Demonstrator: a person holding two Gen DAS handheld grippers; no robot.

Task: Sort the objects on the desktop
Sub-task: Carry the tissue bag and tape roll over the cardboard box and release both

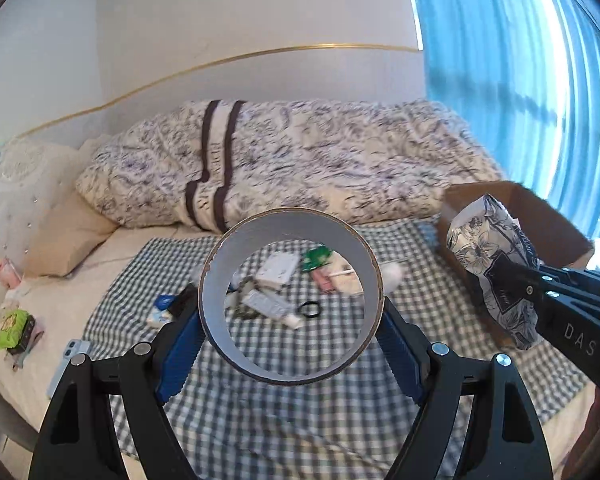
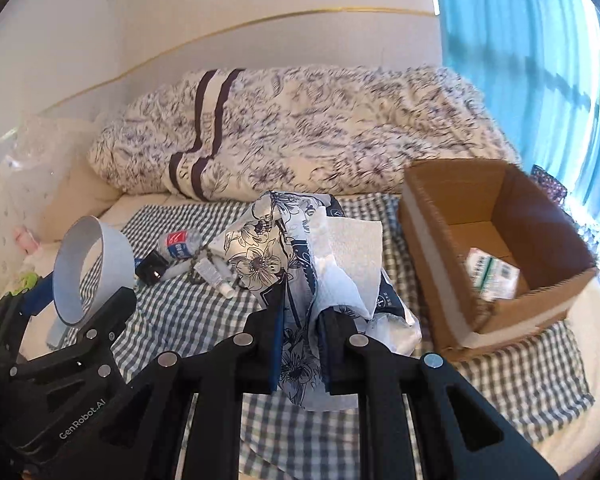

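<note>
Grip: left gripper [image 1: 290,320] clamps a tape roll [image 1: 290,296] across its rim; right gripper [image 2: 300,332] pinches a floral tissue pack [image 2: 276,256], both lifted over the checked cloth [image 2: 500,380].
Box: open carton [image 2: 432,224] far right, one packet [image 2: 492,276] inside.
Advice: carry the pack right, clear the near wall, release low.
Unclear: small items mid-cloth blur together; carton's near corner hidden.

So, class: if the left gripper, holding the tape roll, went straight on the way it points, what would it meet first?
Judging by the left wrist view, the left gripper points through the tape roll at the small clutter on the checked cloth, probably the white tube first. Depth is unclear.
</note>
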